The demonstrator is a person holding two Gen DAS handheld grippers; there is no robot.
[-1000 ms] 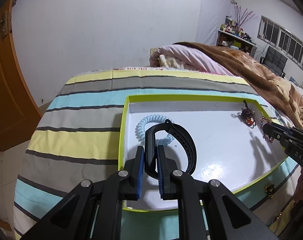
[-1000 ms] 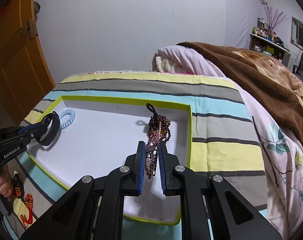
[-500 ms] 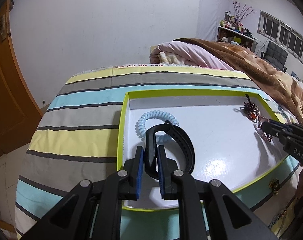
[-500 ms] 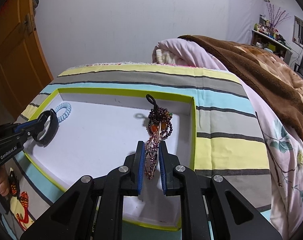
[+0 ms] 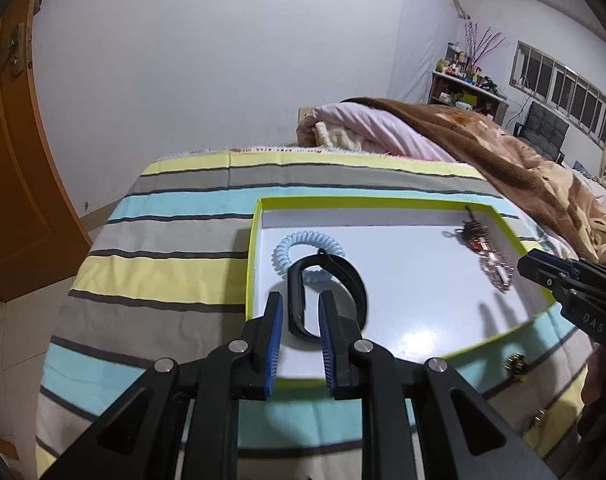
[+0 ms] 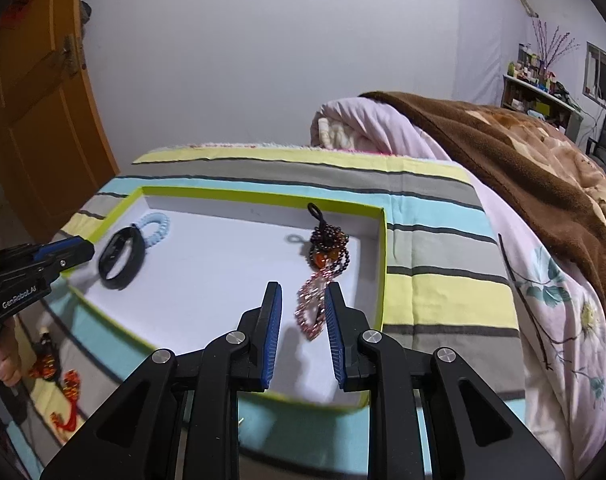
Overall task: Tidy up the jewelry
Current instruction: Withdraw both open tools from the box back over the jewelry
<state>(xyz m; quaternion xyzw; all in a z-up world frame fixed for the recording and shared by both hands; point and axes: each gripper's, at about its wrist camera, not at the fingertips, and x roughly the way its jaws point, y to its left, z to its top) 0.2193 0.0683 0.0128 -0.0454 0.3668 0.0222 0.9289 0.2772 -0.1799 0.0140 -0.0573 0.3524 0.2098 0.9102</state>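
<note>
Left claw (image 5: pixel 300 320) open around black band (image 5: pixel 327 292) beside blue coil (image 5: pixel 299 246) in white tray (image 5: pixel 415 304).

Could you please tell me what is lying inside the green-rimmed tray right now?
The tray holds a black band overlapping a light blue coil tie, and a beaded ornament. The grippers' fingers cover part of its near floor.

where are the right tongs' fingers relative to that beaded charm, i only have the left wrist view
Observer: The right tongs are open. The dark beaded charm with a pink chain tail lies in the white tray with a lime rim, and its tail sits between the fingers.
Operator: anything outside the tray on my side
Observer: Yes, orange-red beaded pieces lie on the striped bedcover off the tray's left corner.
Operator: is the band free of my tongs
Observer: The left tongs appear to stop at the rim, just short of the black rubber wristband.
</note>
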